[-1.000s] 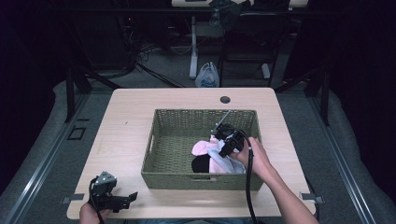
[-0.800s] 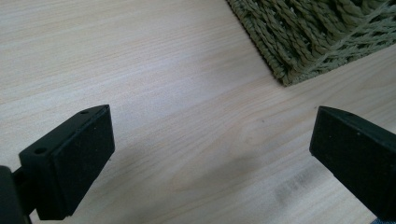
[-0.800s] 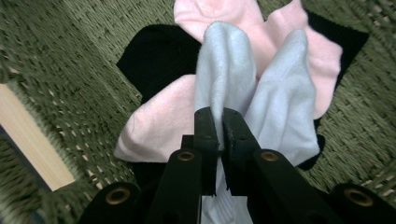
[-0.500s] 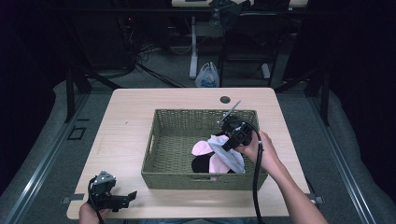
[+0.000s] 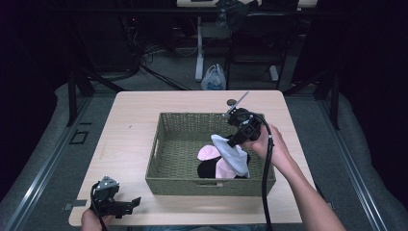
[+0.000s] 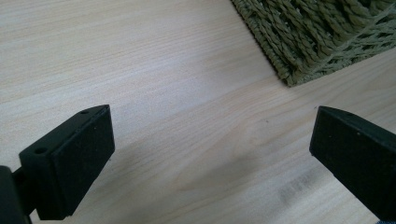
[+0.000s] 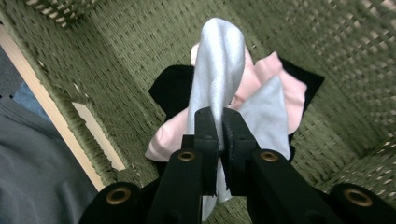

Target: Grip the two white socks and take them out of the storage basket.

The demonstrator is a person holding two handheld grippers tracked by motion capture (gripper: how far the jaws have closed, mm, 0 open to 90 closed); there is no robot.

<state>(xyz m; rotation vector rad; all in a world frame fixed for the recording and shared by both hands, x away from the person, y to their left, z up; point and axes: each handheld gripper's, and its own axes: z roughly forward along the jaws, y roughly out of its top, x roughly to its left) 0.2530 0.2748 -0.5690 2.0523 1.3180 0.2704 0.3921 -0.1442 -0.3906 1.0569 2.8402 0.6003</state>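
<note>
In the high view, I have my right gripper [image 5: 233, 141] right of centre in the frame, over the woven basket [image 5: 163, 159], with a pale blue cloth [image 5: 231, 154] hanging from it. The cloth's lower end reaches the pink cloth [image 5: 208, 153] and black cloth [image 5: 206, 169] on the basket floor, so I judge the lift as barely begun: one piece is gripped, nothing is out yet, and two pieces remain inside. My left gripper [image 5: 129, 204] rests on the table [image 5: 134, 120] at lower left.

In the left gripper view, my jaws stand spread wide over bare, pale wood-grain tabletop [image 6: 154, 84]; a corner of the coarse olive basket weave [image 6: 317, 37] sits at upper right.

In the right gripper view, my jaws are pressed together, pinching a soft, smooth fold of the pale blue cloth [image 7: 217, 70] at mid-frame. It stands up in a rounded peak. Beneath lie the pink cloth [image 7: 261, 79] and the black cloth [image 7: 173, 91], limp and crumpled against stiff wicker walls [image 7: 84, 65].
</note>
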